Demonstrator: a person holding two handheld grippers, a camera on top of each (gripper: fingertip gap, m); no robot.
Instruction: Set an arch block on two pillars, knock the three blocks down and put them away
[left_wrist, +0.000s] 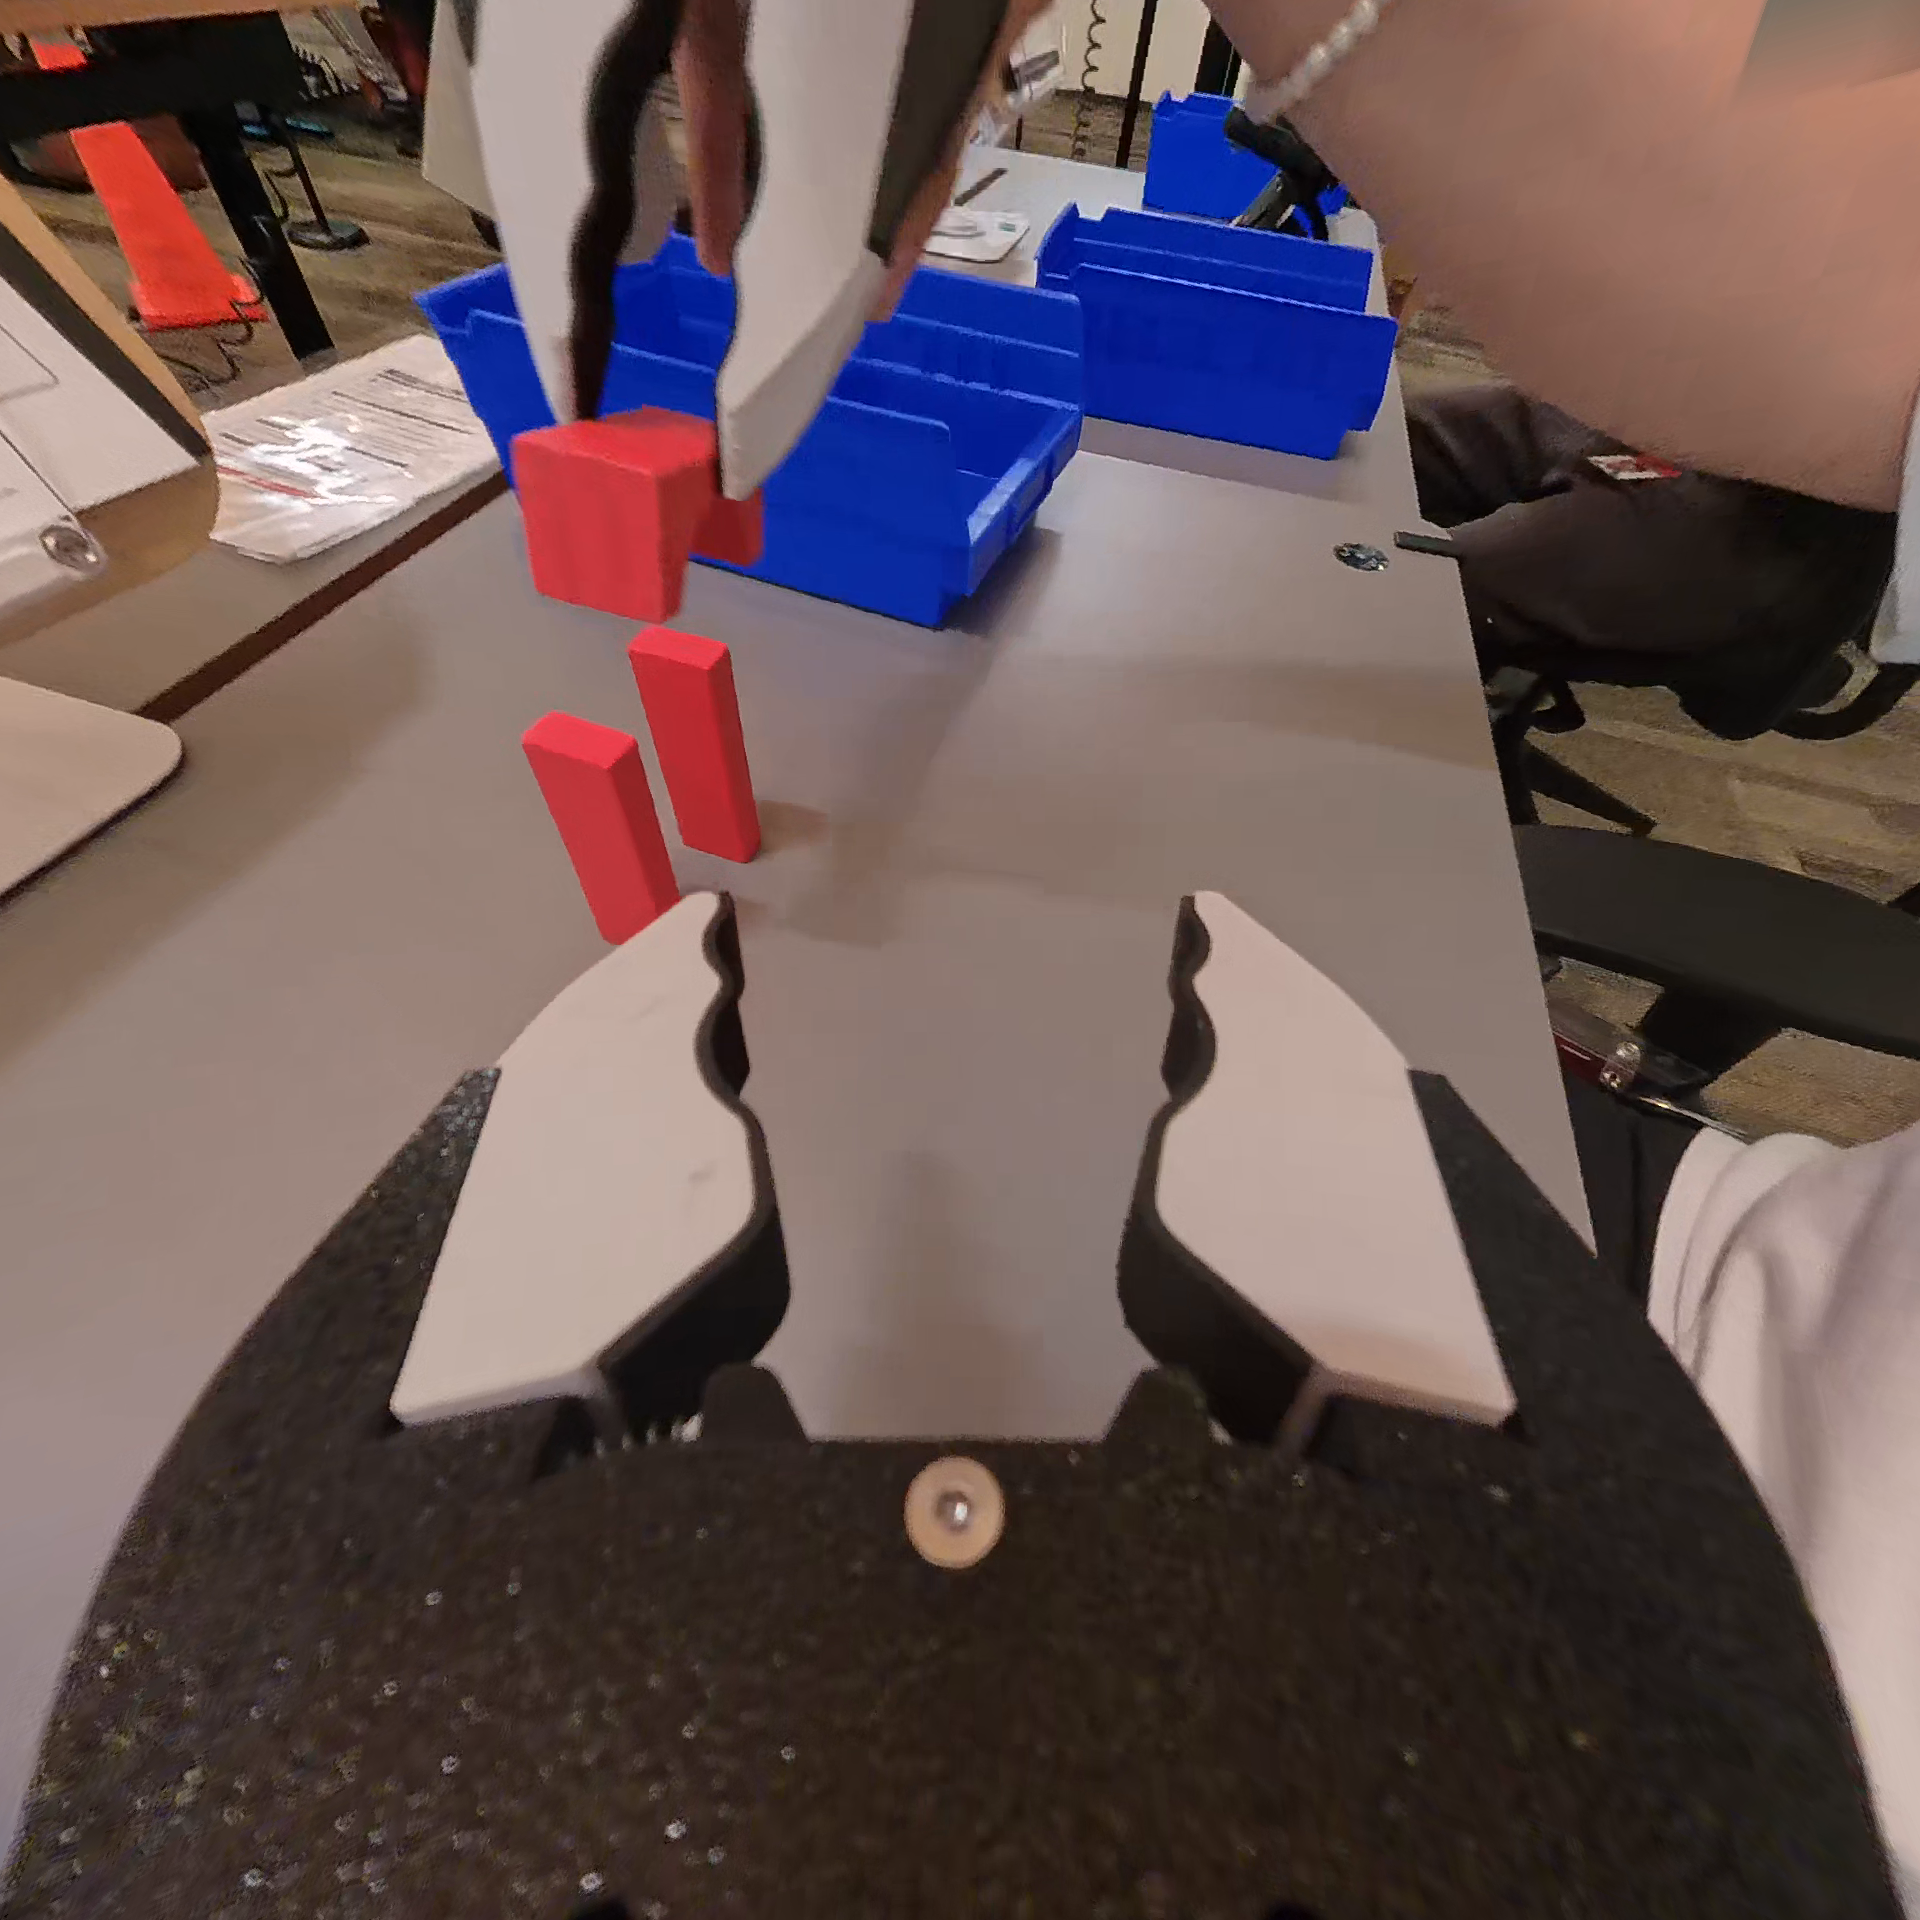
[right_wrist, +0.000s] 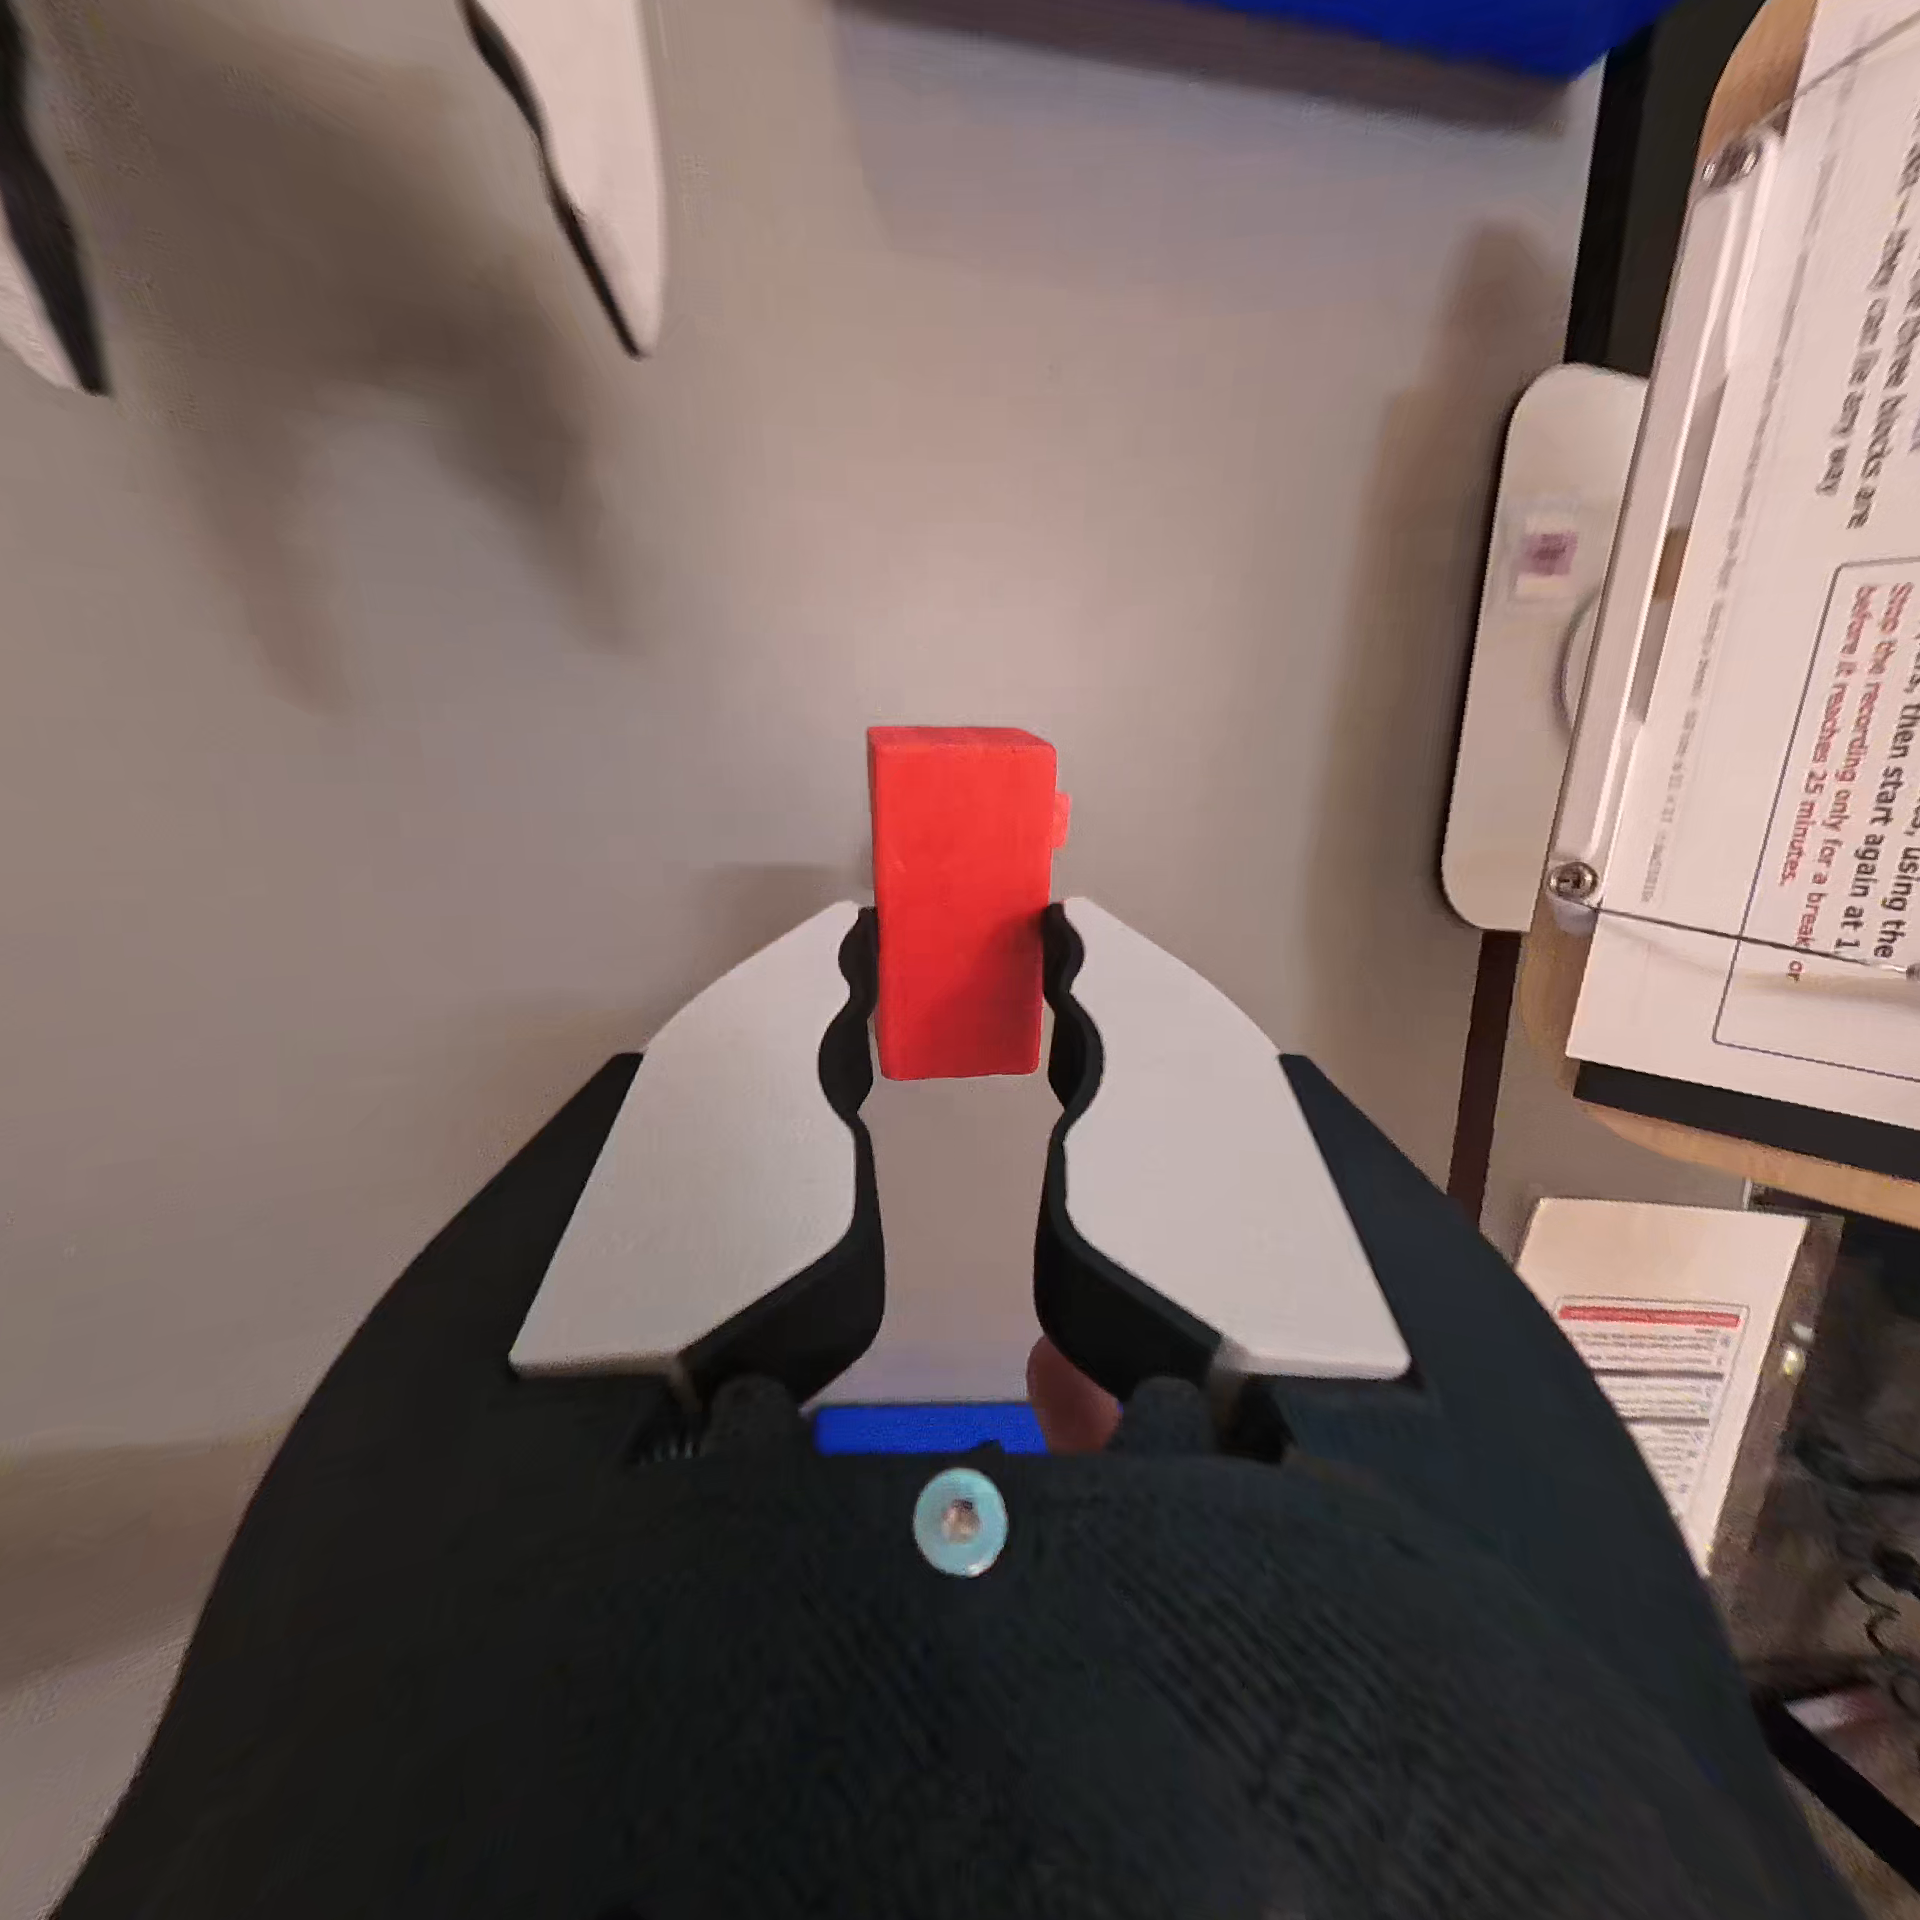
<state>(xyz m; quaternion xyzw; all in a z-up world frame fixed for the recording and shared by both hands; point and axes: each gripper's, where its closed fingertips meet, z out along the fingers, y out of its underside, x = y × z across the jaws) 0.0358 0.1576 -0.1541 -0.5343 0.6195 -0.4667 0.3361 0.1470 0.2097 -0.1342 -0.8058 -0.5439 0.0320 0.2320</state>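
Note:
My right gripper (right_wrist: 956, 914) is shut on a red block (right_wrist: 956, 904) and points down at the grey table (right_wrist: 416, 727). In the left wrist view it (left_wrist: 655, 447) comes in from the top, holding that block (left_wrist: 608, 514) just above two slim red blocks (left_wrist: 597, 821) (left_wrist: 696, 743) that stand upright side by side on the table. A sliver of red (right_wrist: 1062, 816) shows beside the held block. My left gripper (left_wrist: 956, 914) is open and empty, low over the table (left_wrist: 1143, 727), its left fingertip close to the nearer upright block. Its fingers (right_wrist: 613, 177) show at the top left of the right wrist view.
A blue bin (left_wrist: 914, 468) sits just behind the held block, with two more blue bins (left_wrist: 1216, 322) (left_wrist: 1195, 145) farther back. Printed sheets (left_wrist: 343, 447) and a board with a page (right_wrist: 1766, 520) lie at the table's left side. A person's arm (left_wrist: 1610, 208) crosses the upper right.

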